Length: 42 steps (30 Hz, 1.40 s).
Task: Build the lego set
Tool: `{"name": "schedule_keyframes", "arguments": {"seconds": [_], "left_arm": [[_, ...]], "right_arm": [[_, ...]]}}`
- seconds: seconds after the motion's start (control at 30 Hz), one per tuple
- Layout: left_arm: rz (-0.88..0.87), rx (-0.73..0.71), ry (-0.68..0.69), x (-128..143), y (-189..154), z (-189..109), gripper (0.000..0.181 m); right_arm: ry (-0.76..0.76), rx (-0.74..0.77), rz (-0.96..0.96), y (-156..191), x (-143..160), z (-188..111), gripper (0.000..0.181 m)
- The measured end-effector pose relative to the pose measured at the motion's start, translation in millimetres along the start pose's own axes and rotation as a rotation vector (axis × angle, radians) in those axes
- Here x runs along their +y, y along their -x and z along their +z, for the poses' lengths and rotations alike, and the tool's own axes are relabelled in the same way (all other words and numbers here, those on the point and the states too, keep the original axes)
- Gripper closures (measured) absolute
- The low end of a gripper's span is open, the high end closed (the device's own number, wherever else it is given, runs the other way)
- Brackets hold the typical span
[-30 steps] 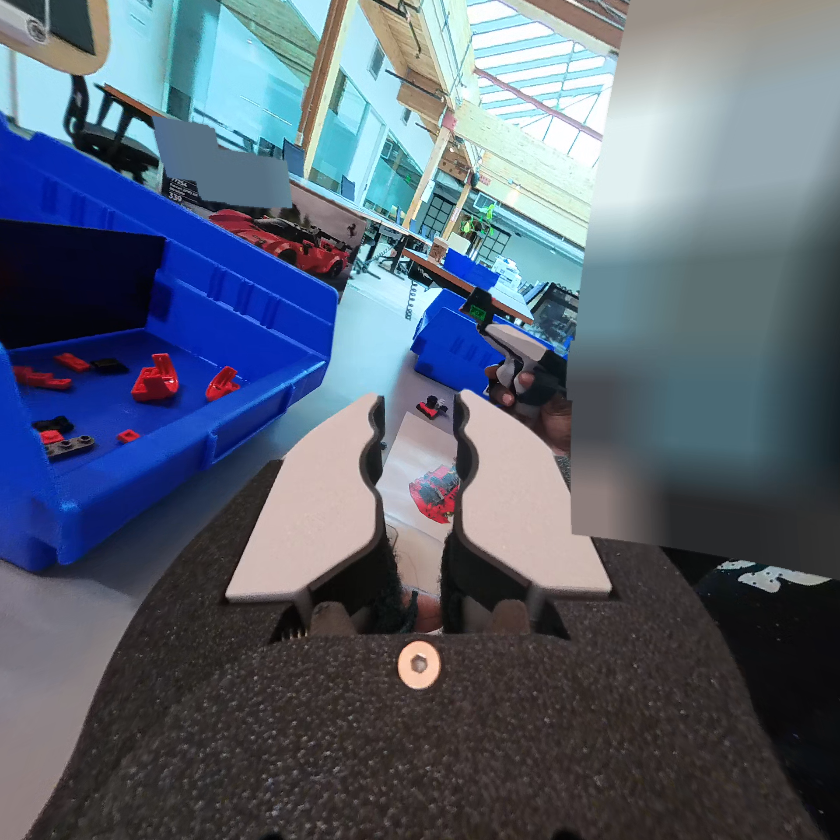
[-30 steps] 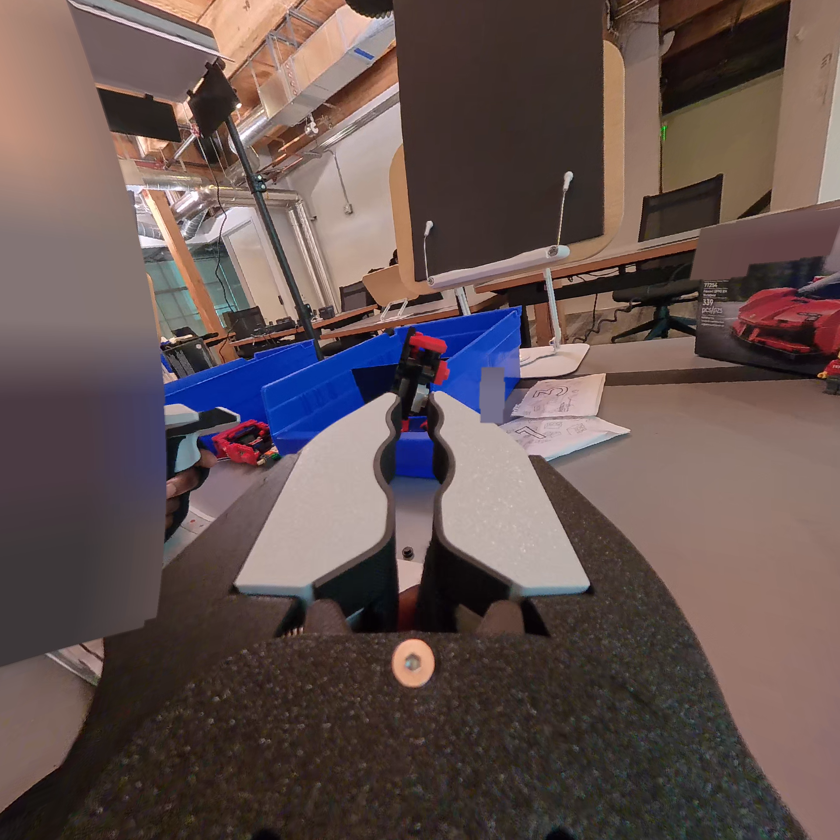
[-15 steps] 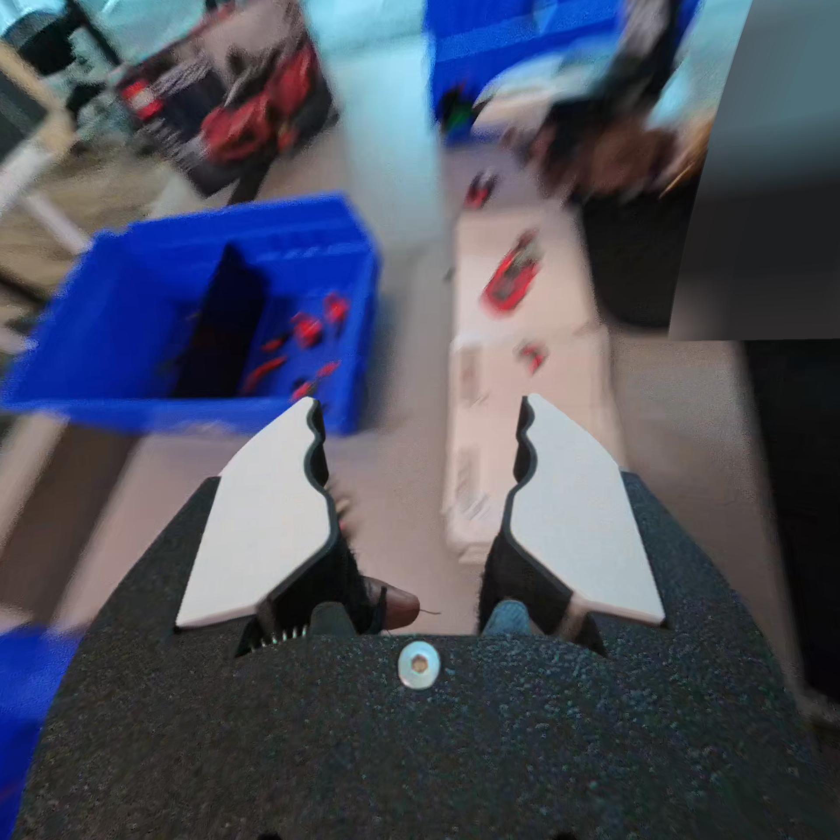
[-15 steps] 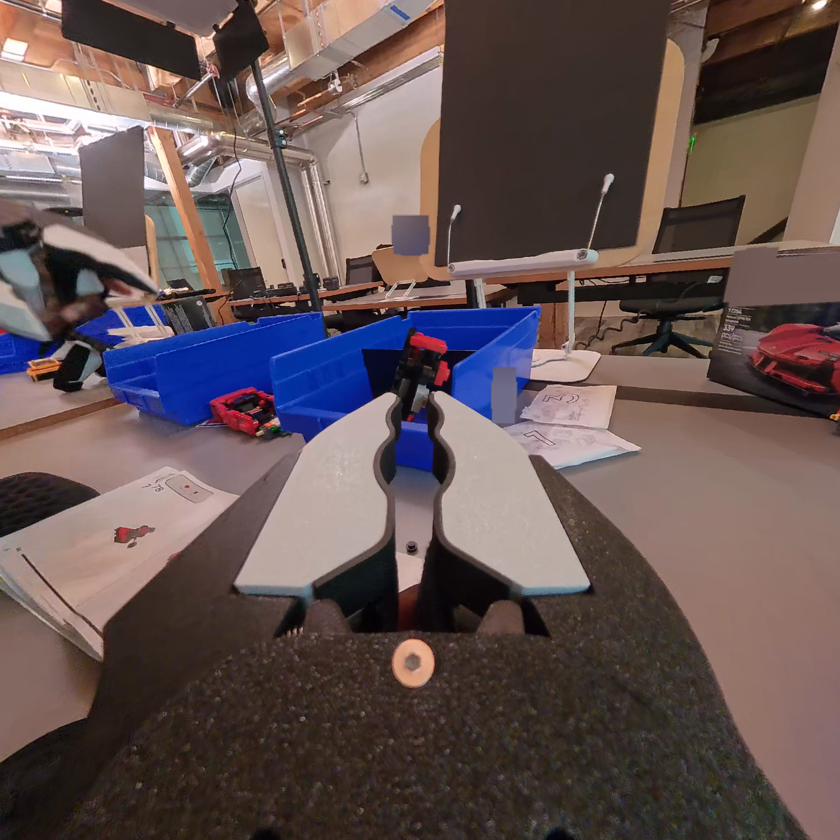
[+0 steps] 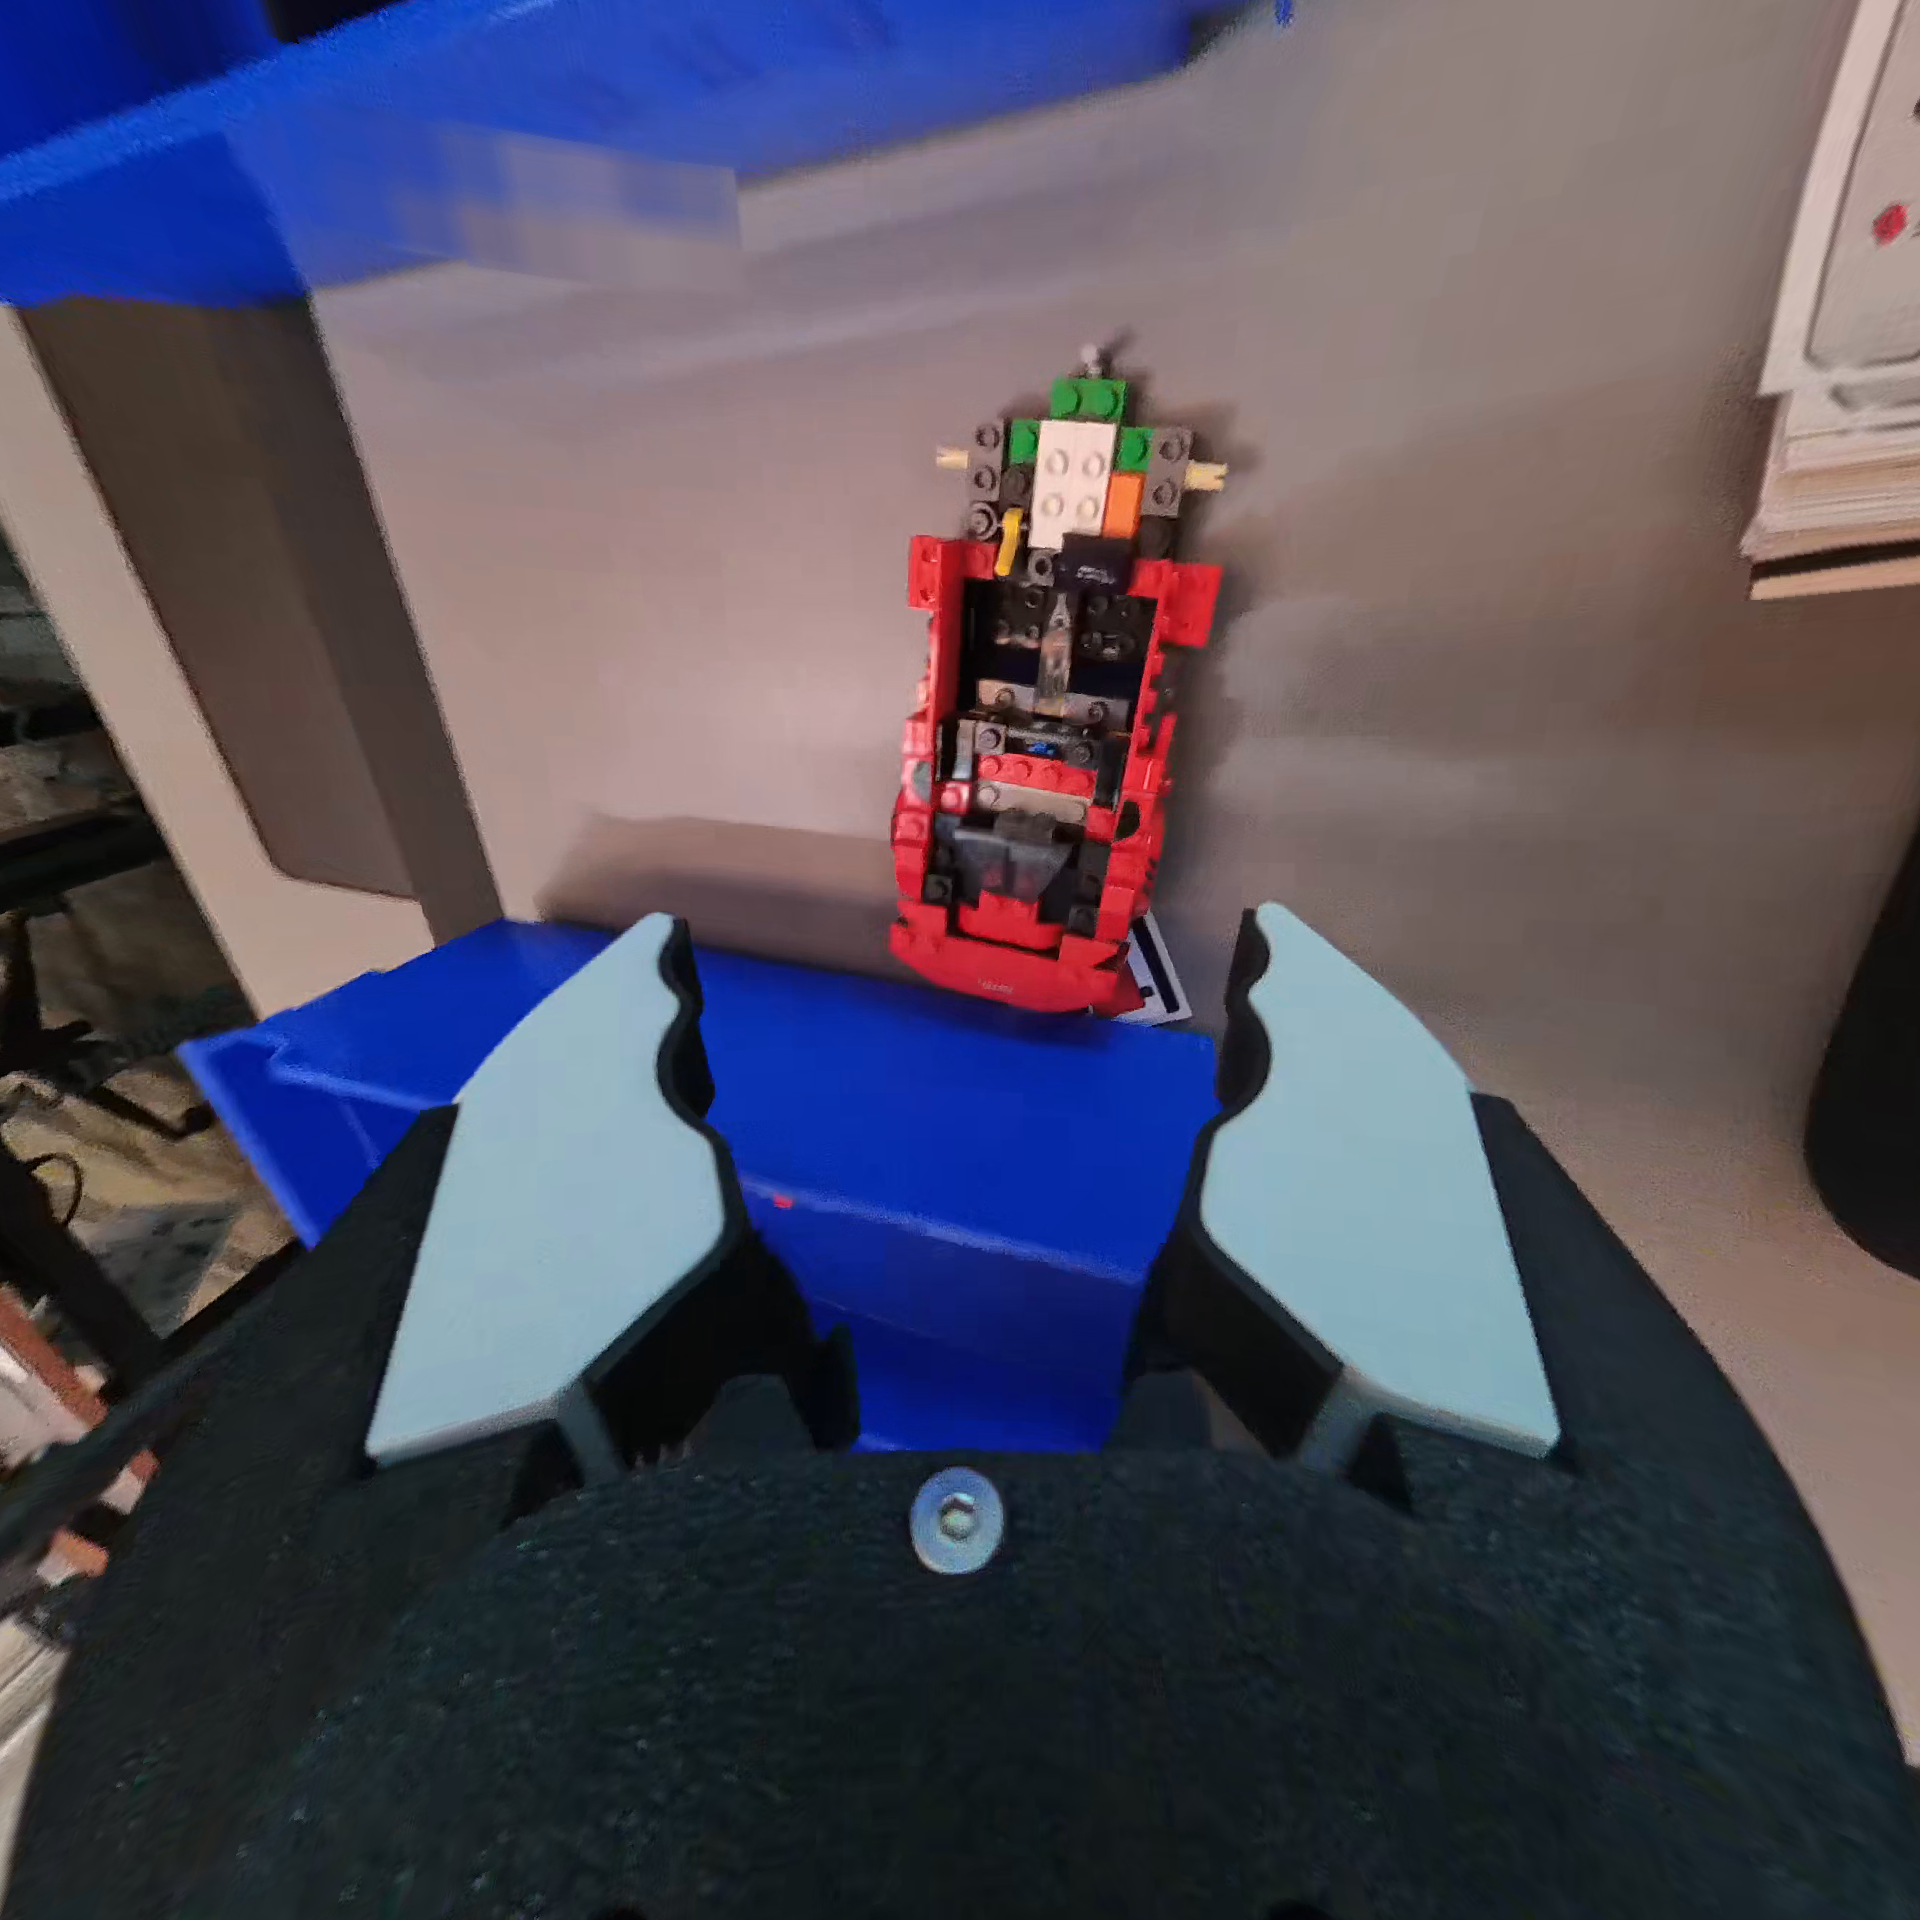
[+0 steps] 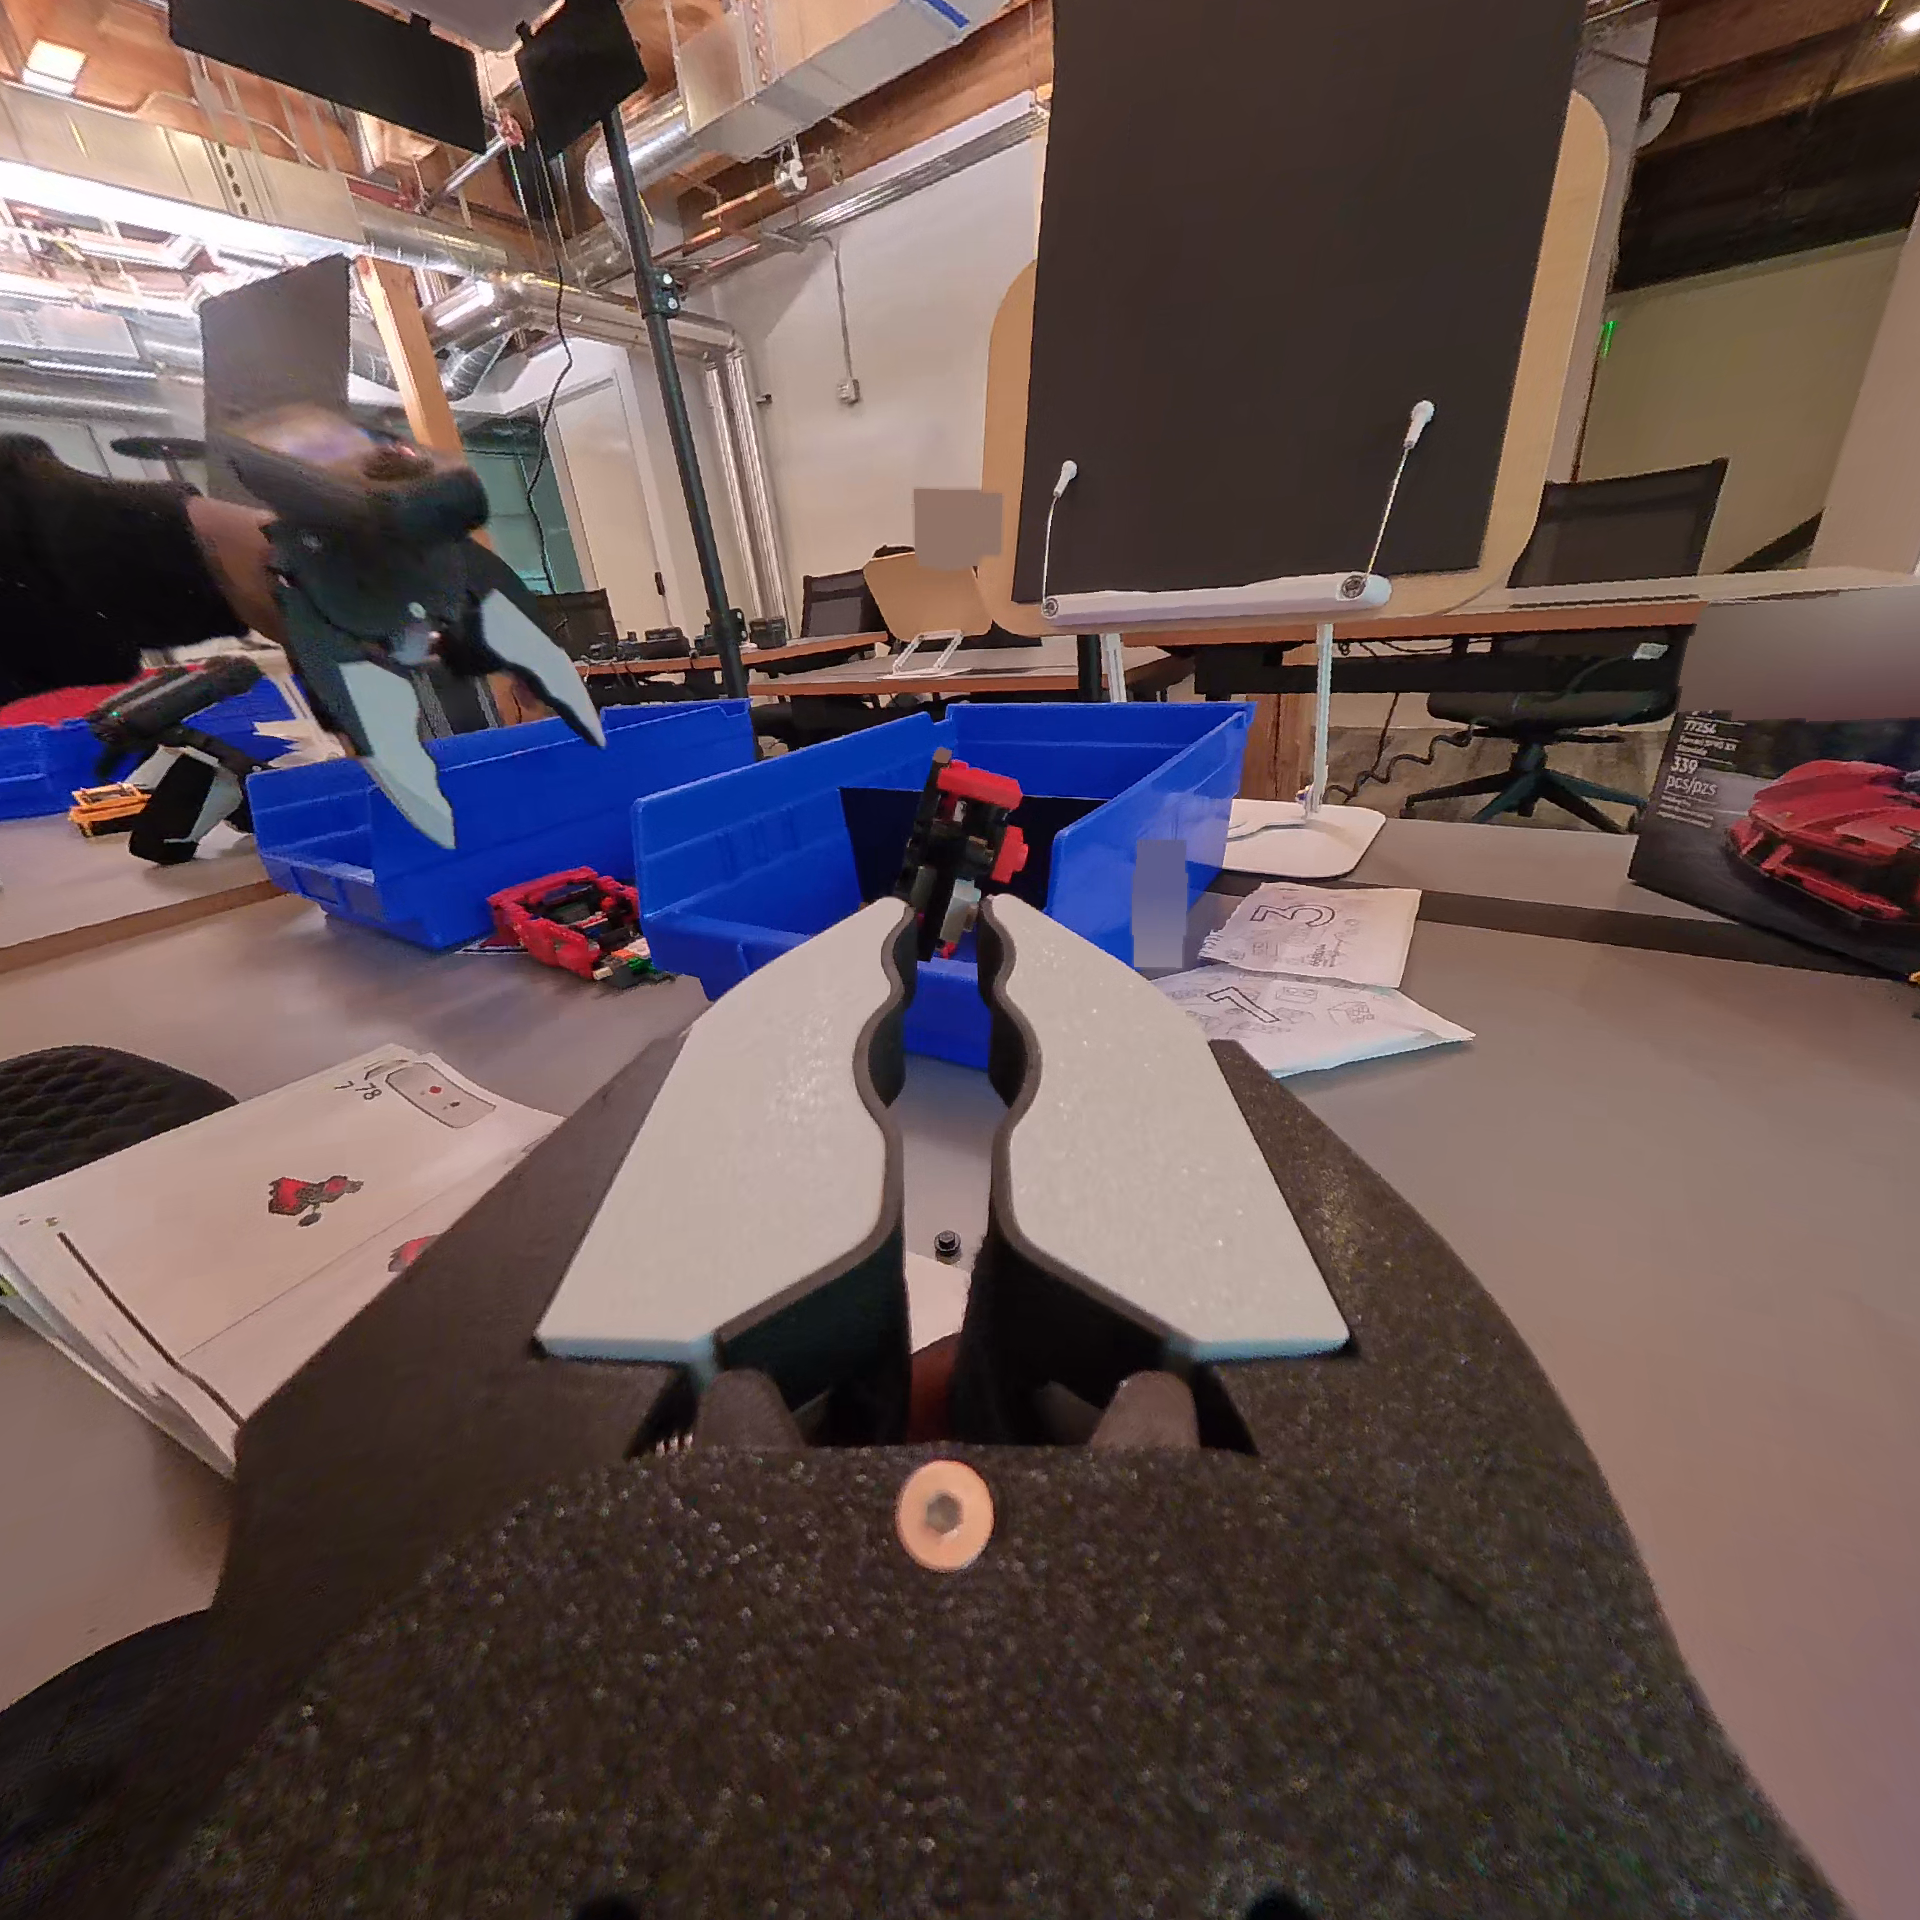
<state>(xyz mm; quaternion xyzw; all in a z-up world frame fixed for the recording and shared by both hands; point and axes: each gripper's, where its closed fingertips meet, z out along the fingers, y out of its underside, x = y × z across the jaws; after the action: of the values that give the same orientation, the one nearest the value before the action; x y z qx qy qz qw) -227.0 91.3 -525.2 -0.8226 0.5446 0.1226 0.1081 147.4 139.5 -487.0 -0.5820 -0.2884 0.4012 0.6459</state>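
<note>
I see the half-built red car (image 5: pixel 1044 727) on the table between the bins, no wheels yet; my left claw (image 5: pixel 961 987) gapes wide above it, my right claw (image 6: pixel 945 914) pinches a small red-and-black assembly (image 6: pixel 961 842).

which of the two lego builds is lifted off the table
The small red-and-black lego assembly pinched in the right gripper; the partly built red car lies on the table by the blue bins.
</note>
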Motion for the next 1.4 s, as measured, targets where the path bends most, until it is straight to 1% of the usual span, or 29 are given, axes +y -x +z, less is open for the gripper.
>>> {"name": "schedule_keyframes", "arguments": {"seconds": [0.13, 0.2, 0.3, 0.4, 0.53, 0.67, 0.77, 0.87, 0.97, 1.13, 1.3, 1.4], "left_arm": [[-0.002, 0.057, 0.022, -7.1, -0.6, 28.3, 0.063], [-0.008, 0.075, 0.053, -5.8, 0.0, 41.3, 0.050], [-0.007, 0.119, 0.102, 0.4, -2.5, 53.5, 0.042], [-0.014, 0.149, 0.096, 0.7, -6.1, 55.9, 0.036], [-0.045, 0.151, 0.088, -1.0, -11.1, 52.7, 0.035], [-0.057, 0.097, 0.085, 0.0, -16.2, 41.3, 0.035], [-0.070, 0.098, 0.111, 1.9, -24.4, 29.6, 0.034], [-0.056, 0.093, 0.107, -4.8, -32.4, 15.8, 0.035], [-0.029, 0.079, 0.134, -4.8, -35.5, 8.8, 0.034], [-0.025, 0.101, 0.141, 1.0, -32.6, 7.9, 0.034], [-0.014, 0.104, 0.086, 1.0, -18.8, 7.2, 0.036], [-0.012, 0.116, 0.063, 3.5, -9.9, 15.3, 0.036]], "right_arm": [[-0.021, 0.009, 0.020, -2.7, -3.3, -2.7, 0.171], [-0.019, 0.006, 0.027, -2.8, -2.8, -2.3, 0.171], [-0.009, 0.003, 0.024, -2.1, -1.0, -1.3, 0.171], [-0.010, 0.008, 0.022, -2.7, -0.7, -2.4, 0.171], [-0.031, 0.028, 0.037, -7.2, -3.7, -4.4, 0.171], [-0.038, 0.025, 0.053, -8.2, -4.1, -4.6, 0.171], [-0.049, 0.047, 0.027, -10.1, -6.1, -6.5, 0.171], [-0.024, 0.036, 0.005, -7.3, -2.7, -3.6, 0.171], [-0.004, 0.010, -0.017, -1.4, -0.6, -1.9, 0.171], [0.006, -0.026, -0.059, 9.0, -1.2, -2.0, 0.171], [0.070, -0.048, -0.135, 16.3, 8.1, 2.1, 0.171], [0.081, -0.035, -0.144, 13.7, 9.6, 2.1, 0.171]]}}
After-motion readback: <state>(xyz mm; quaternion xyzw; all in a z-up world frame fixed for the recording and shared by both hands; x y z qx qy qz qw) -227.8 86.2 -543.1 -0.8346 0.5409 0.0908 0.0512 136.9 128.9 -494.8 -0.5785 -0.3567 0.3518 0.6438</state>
